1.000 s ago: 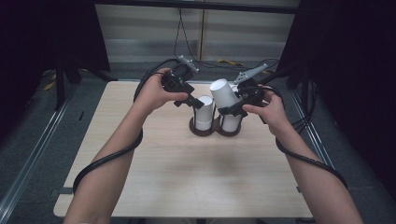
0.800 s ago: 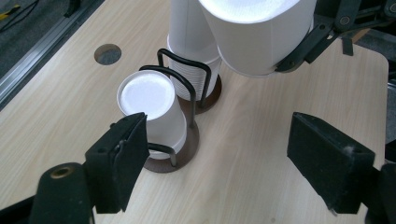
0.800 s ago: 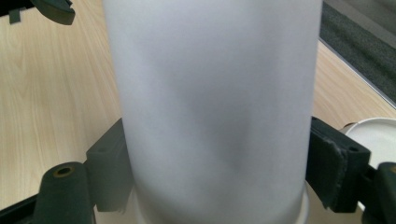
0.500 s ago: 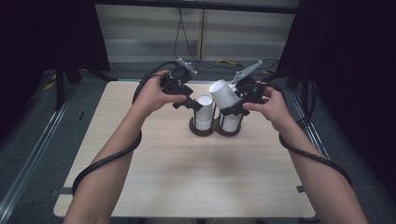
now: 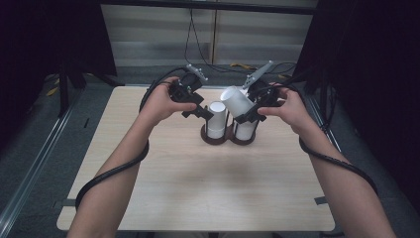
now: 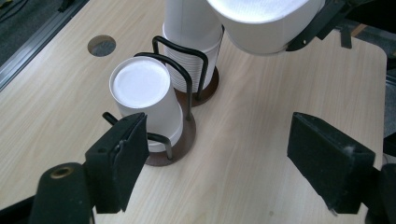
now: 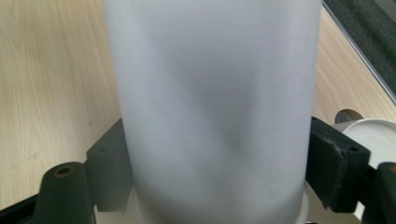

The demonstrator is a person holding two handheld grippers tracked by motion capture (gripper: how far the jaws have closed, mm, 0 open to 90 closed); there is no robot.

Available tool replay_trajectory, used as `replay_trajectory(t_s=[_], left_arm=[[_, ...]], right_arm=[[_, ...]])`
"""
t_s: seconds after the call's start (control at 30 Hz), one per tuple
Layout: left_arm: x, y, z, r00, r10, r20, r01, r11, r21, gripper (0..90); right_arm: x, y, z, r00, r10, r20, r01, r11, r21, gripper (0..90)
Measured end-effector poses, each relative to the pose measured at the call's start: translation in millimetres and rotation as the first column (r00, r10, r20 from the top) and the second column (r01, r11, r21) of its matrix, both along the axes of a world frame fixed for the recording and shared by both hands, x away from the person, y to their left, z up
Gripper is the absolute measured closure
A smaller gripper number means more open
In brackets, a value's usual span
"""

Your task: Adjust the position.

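Cup tilted in right gripper

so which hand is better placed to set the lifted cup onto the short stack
Right. The right gripper already clamps the tilted paper cup just above the short stack; the left gripper is open, beside it.

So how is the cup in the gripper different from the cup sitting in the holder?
The held cup is tilted and up in the air, clamped by the right gripper. The holder cup stands straight, upside down, in the wire holder, and nothing grips it; the left gripper is open beside it. Both are plain white paper cups.
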State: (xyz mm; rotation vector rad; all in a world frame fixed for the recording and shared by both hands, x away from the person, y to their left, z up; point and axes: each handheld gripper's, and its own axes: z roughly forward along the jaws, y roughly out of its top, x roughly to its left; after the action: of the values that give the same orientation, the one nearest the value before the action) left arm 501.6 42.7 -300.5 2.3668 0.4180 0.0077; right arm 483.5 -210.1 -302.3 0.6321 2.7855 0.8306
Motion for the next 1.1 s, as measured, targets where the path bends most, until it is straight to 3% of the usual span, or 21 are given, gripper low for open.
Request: replay_trajectory(t_s=[0.43, 0.7, 1.1], left_arm=[[-0.9, -0.9, -2.2, 0.9999, -0.01, -0.003, 0.01, 0.9999, 0.011, 20.4], [-1.2, -1.9, -4.5, 0.9998, -0.017, -0.012, 0.017, 0.9998, 0.013, 20.4], [-1.0, -1.5, -6.5, 0.9993, -0.027, -0.026, 0.027, 0.9993, 0.024, 20.8]], right_arm=[[0.2, 1.5, 6.7, 0.9994, 0.024, -0.026, -0.027, 0.994, -0.109, 20.9], [0.3, 2.5, 11.5, 0.9989, 0.043, -0.019, -0.046, 0.986, -0.161, 20.9], [0.1, 8.6, 10.6, 0.9974, 0.069, -0.02, -0.072, 0.964, -0.255, 20.9]])
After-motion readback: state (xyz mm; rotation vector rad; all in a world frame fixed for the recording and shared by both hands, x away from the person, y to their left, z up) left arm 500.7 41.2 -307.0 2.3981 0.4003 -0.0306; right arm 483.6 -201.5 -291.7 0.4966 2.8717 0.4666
